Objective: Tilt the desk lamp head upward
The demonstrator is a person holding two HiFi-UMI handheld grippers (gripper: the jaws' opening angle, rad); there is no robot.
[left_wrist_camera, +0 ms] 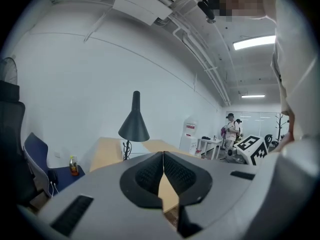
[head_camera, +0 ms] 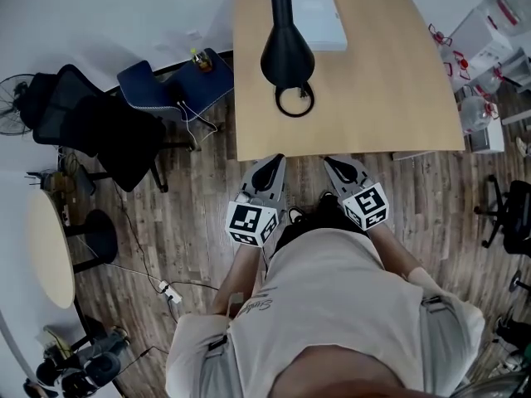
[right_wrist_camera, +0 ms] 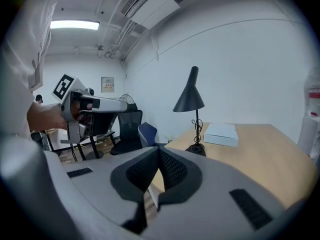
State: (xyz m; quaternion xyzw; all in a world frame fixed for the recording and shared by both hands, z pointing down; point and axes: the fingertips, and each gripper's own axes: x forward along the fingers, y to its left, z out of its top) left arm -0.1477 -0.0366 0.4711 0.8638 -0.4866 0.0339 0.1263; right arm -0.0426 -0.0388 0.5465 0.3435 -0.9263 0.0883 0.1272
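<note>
Two grippers, the left gripper [head_camera: 275, 159] and the right gripper [head_camera: 330, 161], sit at the near edge of the table [head_camera: 398, 98]. Both are squeezed shut with nothing inside. The desk lamp [head_camera: 287, 56] stands on the table ahead, and its head points down. It seems best to open one gripper, hold the head softly, and lift slowly.
</note>
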